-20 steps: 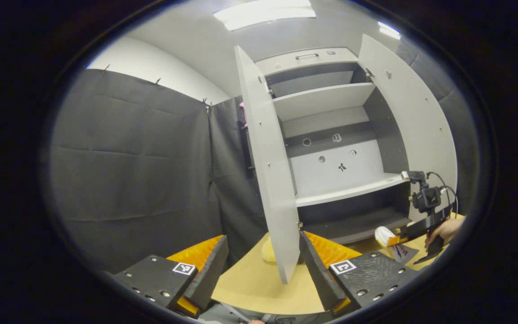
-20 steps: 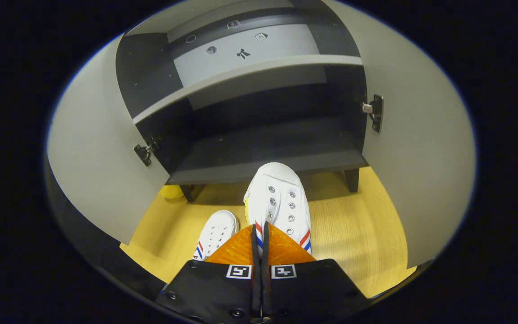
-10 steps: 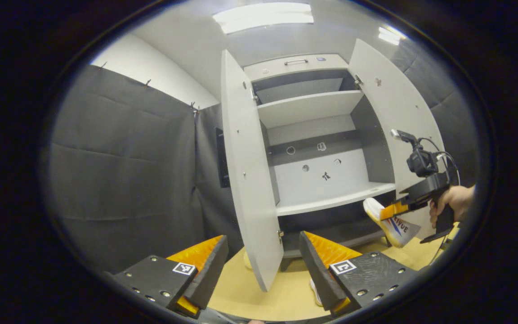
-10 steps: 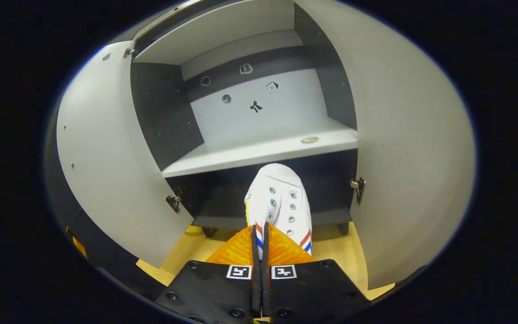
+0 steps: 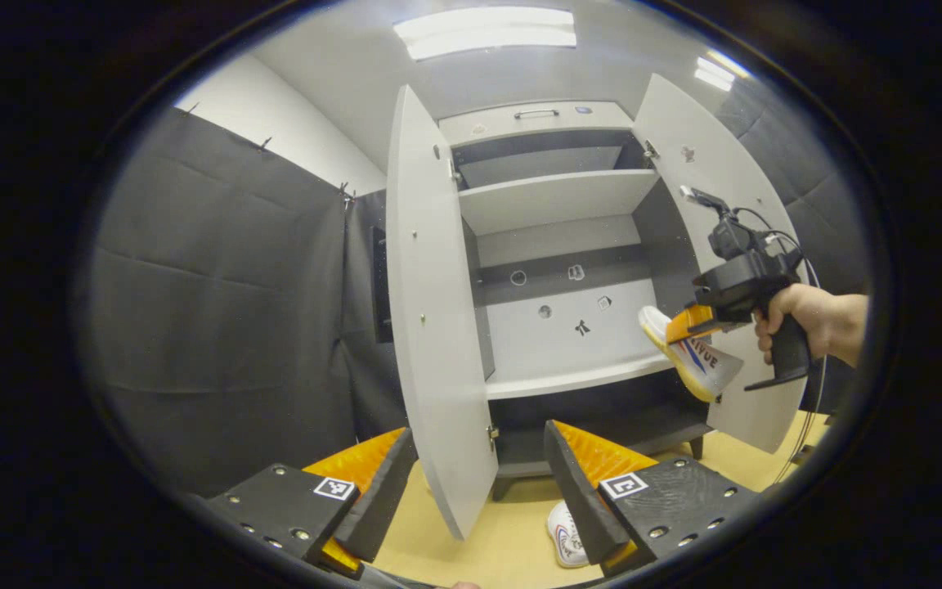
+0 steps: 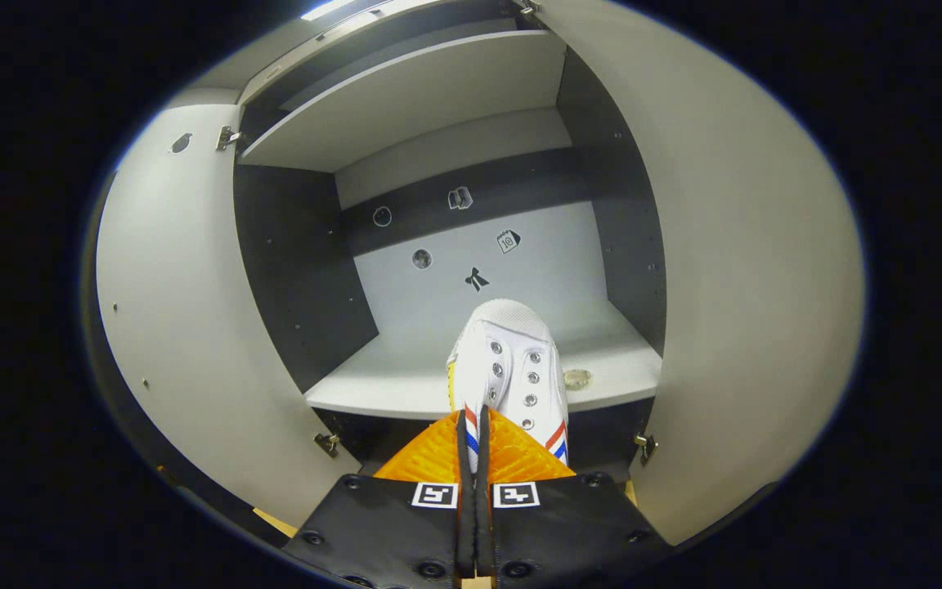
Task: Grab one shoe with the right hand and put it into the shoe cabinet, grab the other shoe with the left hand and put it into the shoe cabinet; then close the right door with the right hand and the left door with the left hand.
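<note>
My right gripper (image 6: pixel 471 419) is shut on a white shoe (image 6: pixel 512 368) with red and blue stripes, toe pointing into the open shoe cabinet (image 6: pixel 471 245). The left gripper view shows that shoe (image 5: pixel 688 352) held in the air by the right gripper (image 5: pixel 688 321), level with the middle shelf (image 5: pixel 577 378), in front of the right door (image 5: pixel 724 245). The other white shoe (image 5: pixel 565 536) lies on the wooden floor by my left gripper (image 5: pixel 479 458), which is open and holds nothing. Both cabinet doors stand open; the left door (image 5: pixel 430 311) rises just ahead of my left gripper.
A person's hand (image 5: pixel 806 315) grips the right gripper's handle. Black cloth walls (image 5: pixel 226 311) close off the left side. The cabinet has an upper shelf (image 5: pixel 553 200), a dark bottom shelf (image 5: pixel 602 438) and a small round object (image 6: pixel 576 378) on the middle shelf.
The right gripper has lifted the shoe from near the floor up to the middle shelf's height. The left gripper view has shifted, and the second shoe on the floor now shows.
</note>
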`<state>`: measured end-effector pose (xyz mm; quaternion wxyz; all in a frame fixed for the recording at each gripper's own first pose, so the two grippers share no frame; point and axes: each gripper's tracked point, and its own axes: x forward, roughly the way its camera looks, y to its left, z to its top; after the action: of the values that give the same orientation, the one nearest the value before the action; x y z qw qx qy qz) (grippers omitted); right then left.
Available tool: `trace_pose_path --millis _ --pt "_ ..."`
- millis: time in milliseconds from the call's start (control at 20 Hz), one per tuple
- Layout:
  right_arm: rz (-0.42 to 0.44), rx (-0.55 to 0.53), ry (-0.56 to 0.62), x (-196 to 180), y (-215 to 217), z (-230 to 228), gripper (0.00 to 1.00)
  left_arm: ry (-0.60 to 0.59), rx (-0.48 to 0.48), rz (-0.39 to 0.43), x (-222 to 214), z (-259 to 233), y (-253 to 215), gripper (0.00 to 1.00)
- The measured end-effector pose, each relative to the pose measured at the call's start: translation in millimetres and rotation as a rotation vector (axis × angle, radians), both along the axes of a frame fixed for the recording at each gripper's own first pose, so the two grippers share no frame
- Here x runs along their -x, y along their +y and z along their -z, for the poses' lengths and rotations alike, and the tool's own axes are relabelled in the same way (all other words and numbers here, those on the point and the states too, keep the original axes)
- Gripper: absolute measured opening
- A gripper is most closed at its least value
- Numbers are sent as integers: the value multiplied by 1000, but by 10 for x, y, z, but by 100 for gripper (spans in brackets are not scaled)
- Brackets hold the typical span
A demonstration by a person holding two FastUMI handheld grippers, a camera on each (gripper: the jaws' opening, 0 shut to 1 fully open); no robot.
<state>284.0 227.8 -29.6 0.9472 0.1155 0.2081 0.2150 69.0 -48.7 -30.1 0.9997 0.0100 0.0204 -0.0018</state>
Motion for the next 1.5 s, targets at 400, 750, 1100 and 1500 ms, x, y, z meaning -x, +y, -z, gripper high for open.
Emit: trace_pose_path --millis 400,750,1100,1500 --pt "49 24 -36 -812 104 -201 1 34 25 26 -251 143 -124 99" --pt "95 101 5 -1431 139 24 2 83 15 17 -364 311 -174 92" --pt "101 145 45 -1626 224 293 6 122 2 1 -441 406 -184 92" --pt "87 138 -157 -1224 129 -233 99 172 21 49 -513 517 -275 92"
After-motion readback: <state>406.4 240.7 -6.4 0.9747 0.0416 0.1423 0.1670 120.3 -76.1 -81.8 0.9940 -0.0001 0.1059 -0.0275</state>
